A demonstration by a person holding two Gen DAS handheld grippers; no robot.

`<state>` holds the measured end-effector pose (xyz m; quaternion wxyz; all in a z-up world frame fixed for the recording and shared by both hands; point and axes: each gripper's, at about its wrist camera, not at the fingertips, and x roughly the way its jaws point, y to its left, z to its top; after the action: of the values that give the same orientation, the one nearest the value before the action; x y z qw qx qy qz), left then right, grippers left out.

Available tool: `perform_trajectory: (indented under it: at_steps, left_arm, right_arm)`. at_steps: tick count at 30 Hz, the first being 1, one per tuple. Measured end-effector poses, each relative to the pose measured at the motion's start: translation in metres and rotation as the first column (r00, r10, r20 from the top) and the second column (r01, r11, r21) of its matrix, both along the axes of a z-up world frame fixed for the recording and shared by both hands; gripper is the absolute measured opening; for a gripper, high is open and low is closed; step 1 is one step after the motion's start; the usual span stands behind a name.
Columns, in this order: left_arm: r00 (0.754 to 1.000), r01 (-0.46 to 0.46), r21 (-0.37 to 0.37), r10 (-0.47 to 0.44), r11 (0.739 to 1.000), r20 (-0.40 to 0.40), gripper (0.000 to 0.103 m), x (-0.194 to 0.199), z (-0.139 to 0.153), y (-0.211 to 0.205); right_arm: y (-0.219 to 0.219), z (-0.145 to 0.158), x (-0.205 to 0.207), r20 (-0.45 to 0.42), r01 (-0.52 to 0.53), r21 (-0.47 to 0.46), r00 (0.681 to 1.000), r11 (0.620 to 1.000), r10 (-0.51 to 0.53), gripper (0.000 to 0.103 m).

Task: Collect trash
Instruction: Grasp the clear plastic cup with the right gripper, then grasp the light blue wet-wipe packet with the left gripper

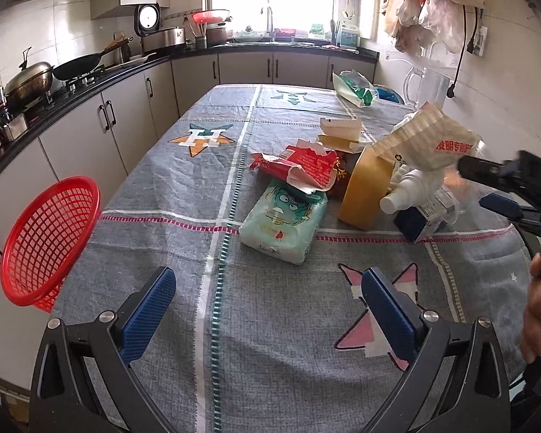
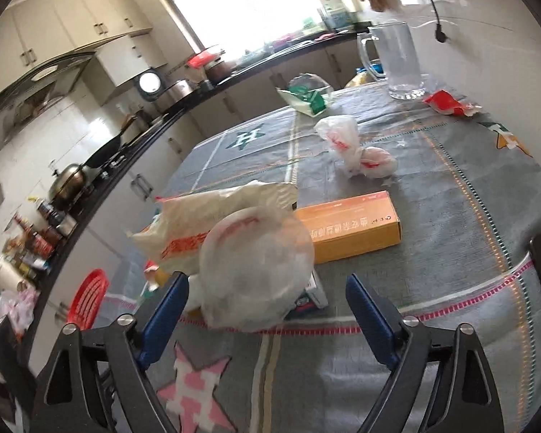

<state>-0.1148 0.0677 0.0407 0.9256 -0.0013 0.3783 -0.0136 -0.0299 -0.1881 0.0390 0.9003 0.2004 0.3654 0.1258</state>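
A pile of trash lies on the grey tablecloth: a red torn wrapper, a pale green tissue pack, an orange box, a white bottle and a blue carton. A red mesh basket sits tilted at the table's left edge. My left gripper is open and empty over the near cloth. My right gripper is open, with a clear plastic bag between its fingers; the bag's ribbed paper end hangs in the air. The orange box lies behind the bag.
A clear jug, a green-and-white packet, a crumpled white bag and a red scrap lie farther back on the table. The kitchen counter with woks runs along the left. Bags hang on the right wall.
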Motion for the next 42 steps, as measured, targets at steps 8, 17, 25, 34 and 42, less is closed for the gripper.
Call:
perform_trajectory:
  at_steps: [8, 17, 25, 34, 42]
  left_arm:
    - [1.000, -0.005, 0.005, 0.005, 1.000, 0.008, 0.102, 0.004, 0.002, 0.007]
    - [1.000, 0.029, 0.004, -0.029, 1.000, 0.007, 0.103, 0.013, 0.005, 0.005]
    - [0.997, 0.063, 0.022, -0.063, 0.998, -0.038, 0.103, 0.037, -0.004, 0.012]
    - [0.986, 0.100, 0.060, -0.092, 0.993, -0.136, 0.081, 0.080, -0.025, -0.001]
    - [0.988, 0.095, 0.047, -0.089, 0.994, -0.125, 0.044, 0.064, -0.024, -0.003]
  right_arm:
    - [-0.015, -0.005, 0.001, -0.007, 0.072, -0.023, 0.997, 0.997, -0.072, 0.031]
    - [-0.044, 0.002, -0.030, 0.046, 0.079, -0.030, 0.996, 0.996, -0.078, 0.030]
    - [-0.052, 0.011, -0.051, 0.093, 0.038, 0.014, 0.995, 0.999, -0.039, 0.030]
    - [-0.044, 0.011, -0.053, 0.099, 0.003, 0.025, 0.995, 1.000, -0.005, 0.030]
    - [-0.028, 0.011, -0.053, 0.099, -0.046, 0.015, 0.994, 0.999, 0.044, 0.030]
